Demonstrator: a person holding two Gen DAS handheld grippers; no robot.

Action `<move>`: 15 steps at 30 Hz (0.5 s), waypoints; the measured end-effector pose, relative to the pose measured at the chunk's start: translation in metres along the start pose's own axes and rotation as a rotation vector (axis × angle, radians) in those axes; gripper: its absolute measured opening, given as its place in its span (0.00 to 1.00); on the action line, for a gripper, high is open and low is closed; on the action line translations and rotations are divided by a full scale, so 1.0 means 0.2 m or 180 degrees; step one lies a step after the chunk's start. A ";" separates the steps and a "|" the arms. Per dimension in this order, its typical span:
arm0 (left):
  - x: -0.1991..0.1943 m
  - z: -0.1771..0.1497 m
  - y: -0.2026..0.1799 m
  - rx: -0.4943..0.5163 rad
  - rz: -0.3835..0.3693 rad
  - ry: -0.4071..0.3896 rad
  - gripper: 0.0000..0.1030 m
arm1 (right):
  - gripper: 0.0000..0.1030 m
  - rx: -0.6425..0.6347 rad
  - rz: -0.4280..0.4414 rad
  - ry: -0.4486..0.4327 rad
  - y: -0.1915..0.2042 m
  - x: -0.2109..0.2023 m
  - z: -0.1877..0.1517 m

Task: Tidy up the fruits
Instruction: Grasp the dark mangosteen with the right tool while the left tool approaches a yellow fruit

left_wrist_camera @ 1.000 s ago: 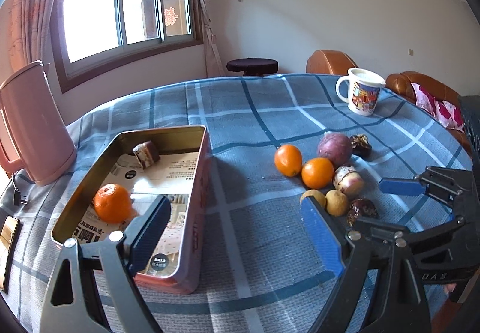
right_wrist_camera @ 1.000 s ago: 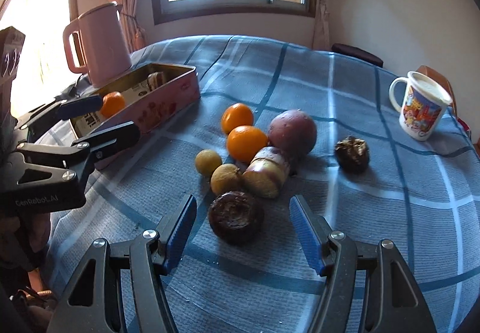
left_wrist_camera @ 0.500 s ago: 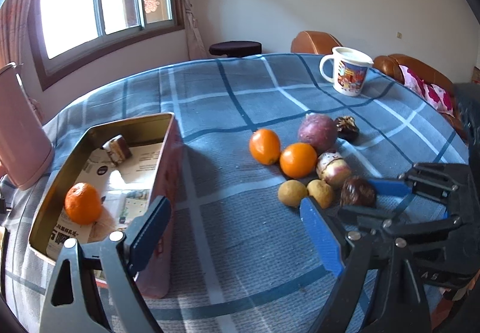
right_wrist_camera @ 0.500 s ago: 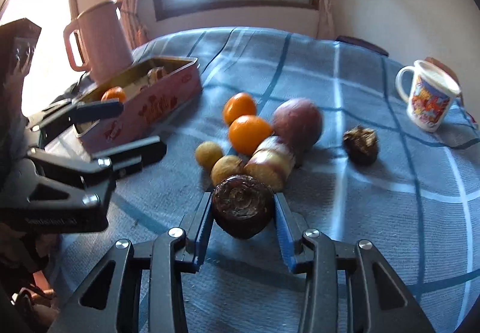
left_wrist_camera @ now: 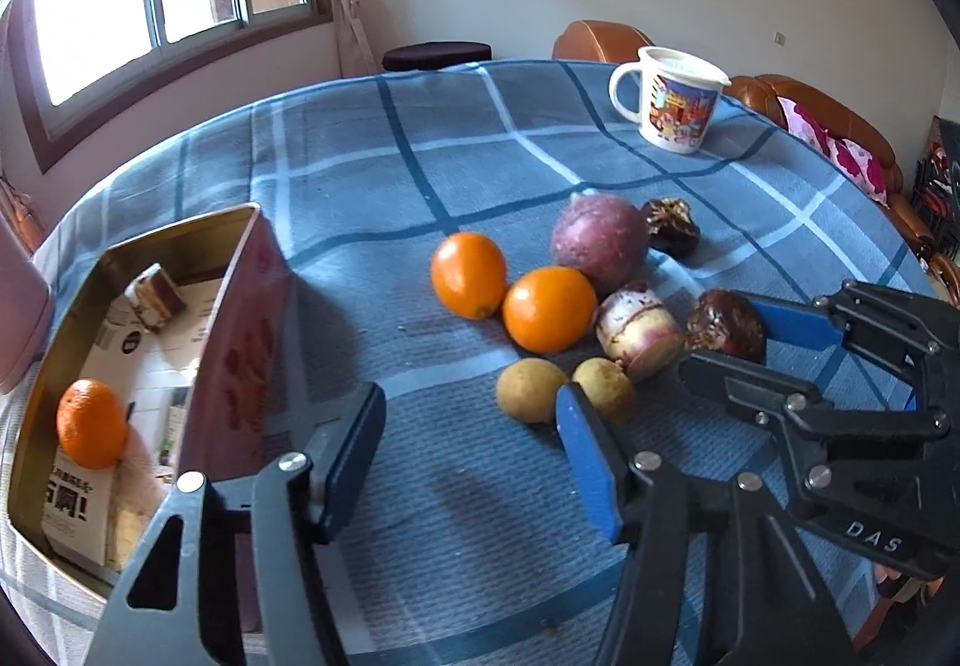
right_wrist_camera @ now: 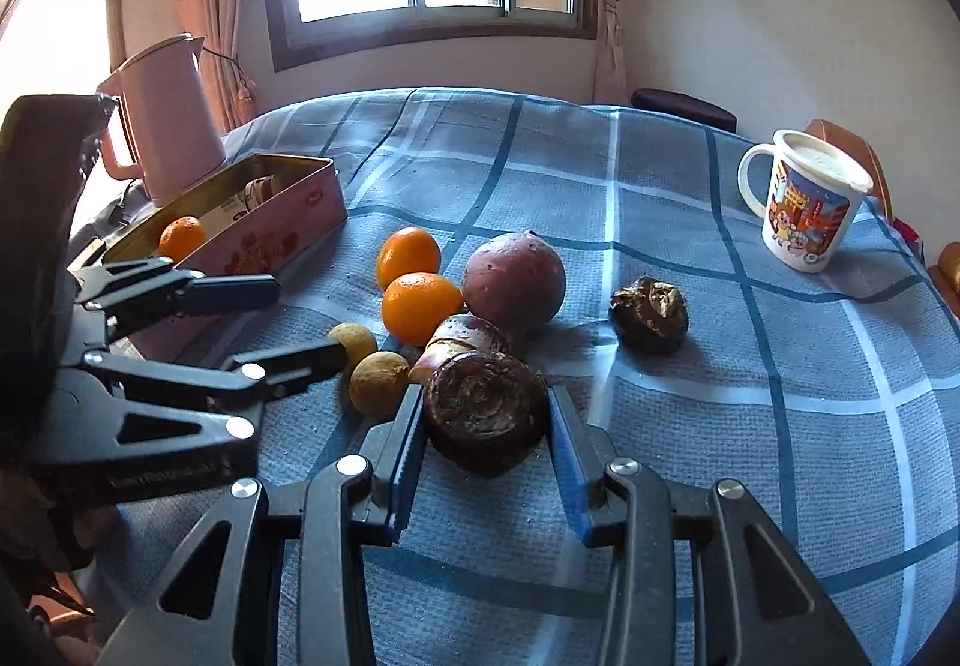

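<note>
Blue-padded right gripper [right_wrist_camera: 485, 441] had clamped a dark brown fruit [right_wrist_camera: 485, 411] on the checked tablecloth [right_wrist_camera: 750, 426], beside the fruit pile; a second earlier its jaws stood apart. Next, probably, a lift toward the tin [right_wrist_camera: 282, 222]. Left gripper [left_wrist_camera: 471, 456], closing on nothing, had swung from the tin toward two small yellow fruits [left_wrist_camera: 531, 389].

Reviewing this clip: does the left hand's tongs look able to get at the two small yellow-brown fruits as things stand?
Probably yes. The left tongs, jaws closing on nothing, sit just short of the two small yellow-brown fruits; only bare tablecloth lies between. The right tongs grip the dark fruit beside them, not across the path.
</note>
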State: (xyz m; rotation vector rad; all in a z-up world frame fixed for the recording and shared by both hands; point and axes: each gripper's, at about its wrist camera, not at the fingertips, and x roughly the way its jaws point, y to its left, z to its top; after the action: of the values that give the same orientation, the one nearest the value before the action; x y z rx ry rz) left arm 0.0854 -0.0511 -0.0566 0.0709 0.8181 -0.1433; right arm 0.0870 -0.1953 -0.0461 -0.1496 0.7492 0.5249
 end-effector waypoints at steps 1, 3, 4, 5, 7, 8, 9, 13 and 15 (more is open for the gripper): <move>0.01 0.00 0.00 0.0006 0.0004 0.0017 0.60 | 0.40 0.0010 0.0008 0.0007 0.00 0.00 0.00; 0.05 0.00 0.00 -0.0013 -0.0004 0.0128 0.56 | 0.40 0.0023 0.0022 0.0011 -0.01 0.00 -0.01; 0.07 0.01 0.00 -0.0051 -0.0046 0.0175 0.53 | 0.40 0.0027 0.0023 0.0010 -0.01 0.00 -0.01; 0.08 0.01 0.01 -0.0092 -0.0090 0.0216 0.52 | 0.40 0.0030 0.0026 0.0014 -0.01 0.00 -0.01; 0.10 0.02 0.02 -0.0137 -0.0091 0.0212 0.51 | 0.40 0.0032 0.0036 0.0026 -0.01 0.01 -0.01; 0.10 0.02 0.02 -0.0148 -0.0085 0.0212 0.49 | 0.40 0.0037 0.0046 0.0036 -0.01 0.01 -0.01; 0.10 0.03 0.02 -0.0161 -0.0093 0.0202 0.49 | 0.40 0.0045 0.0054 0.0041 -0.01 0.01 -0.01; 0.10 0.03 0.00 -0.0132 -0.0083 0.0153 0.47 | 0.40 0.0066 0.0060 0.0042 -0.02 0.01 -0.01; 0.10 0.04 0.00 -0.0132 -0.0093 0.0144 0.47 | 0.40 0.0042 0.0041 0.0043 -0.01 0.01 -0.01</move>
State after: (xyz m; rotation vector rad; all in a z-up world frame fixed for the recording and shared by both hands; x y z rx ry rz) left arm 0.1044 -0.0542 -0.0658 0.0232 0.8671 -0.1527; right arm 0.0888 -0.1962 -0.0491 -0.1365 0.7672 0.5315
